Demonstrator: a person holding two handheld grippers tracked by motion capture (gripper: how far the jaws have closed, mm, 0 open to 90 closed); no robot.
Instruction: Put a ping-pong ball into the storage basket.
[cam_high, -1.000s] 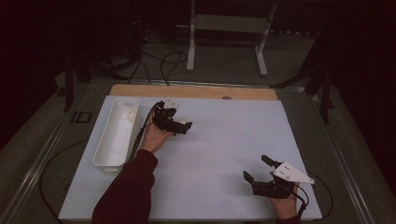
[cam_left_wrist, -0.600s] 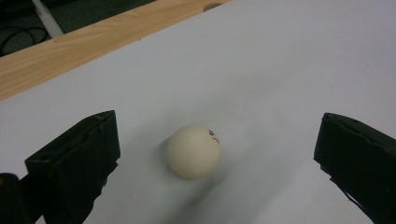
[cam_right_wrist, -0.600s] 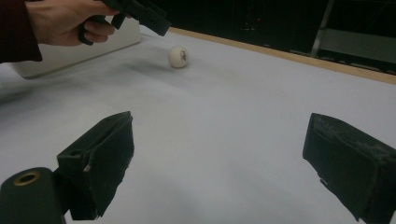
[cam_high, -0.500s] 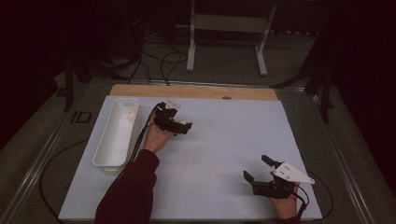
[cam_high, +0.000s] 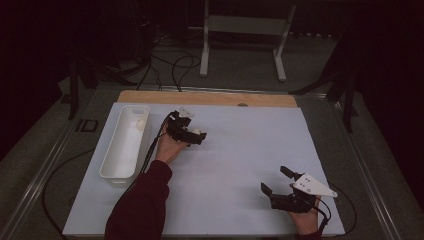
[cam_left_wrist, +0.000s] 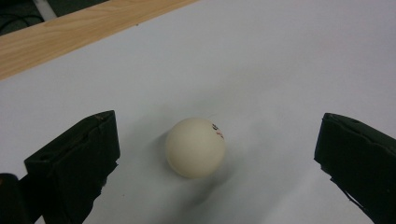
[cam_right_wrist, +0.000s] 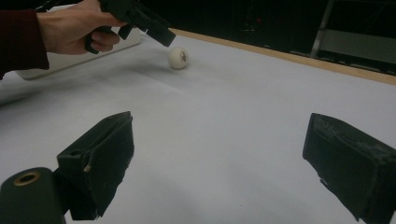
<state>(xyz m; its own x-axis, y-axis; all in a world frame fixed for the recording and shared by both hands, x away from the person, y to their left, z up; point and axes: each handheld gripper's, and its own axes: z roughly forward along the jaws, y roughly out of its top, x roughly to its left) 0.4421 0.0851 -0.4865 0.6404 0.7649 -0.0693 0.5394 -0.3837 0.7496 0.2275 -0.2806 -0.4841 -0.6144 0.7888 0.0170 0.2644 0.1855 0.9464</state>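
White ball (cam_left_wrist: 195, 147) sits between left gripper's (cam_left_wrist: 217, 154) spread jaws, print unreadable.

Two grippers (cam_high: 198, 134) (cam_high: 276, 181), two white balls, one (cam_left_wrist: 195, 147) on the table and one (cam_high: 141, 123) inside the single white tray (cam_high: 120, 150) at left.

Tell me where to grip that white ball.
Grip the white ball across its widest middle, coming down from above with the left gripper. It is round, lies free on the white mat, and the open jaws already stand either side.
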